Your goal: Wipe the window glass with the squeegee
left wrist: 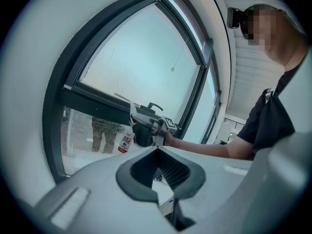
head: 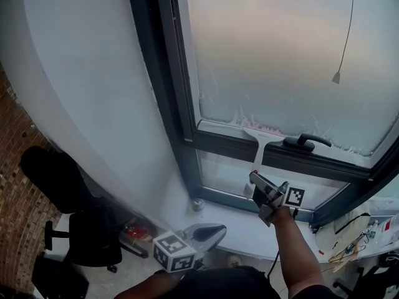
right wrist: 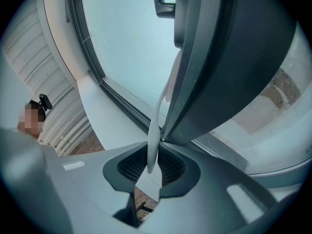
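The white squeegee (head: 262,134) rests with its blade against the bottom edge of the upper frosted pane (head: 280,48), where foam clings to the glass. Its thin handle (right wrist: 155,126) runs down across the dark frame into my right gripper (head: 255,180), which is shut on it; in the right gripper view the handle sits between the jaws (right wrist: 152,167). My left gripper (head: 211,232) hangs low in front of the white sill (head: 249,226), shut and holding nothing. The left gripper view looks over its jaws (left wrist: 163,179) at the right gripper (left wrist: 140,118) by the window.
A black window handle (head: 305,142) sits on the frame just right of the squeegee. A blind cord pull (head: 336,76) hangs at the upper right. A small round object (head: 197,204) is on the sill. An office chair (head: 81,229) stands lower left, a cluttered desk (head: 355,238) lower right.
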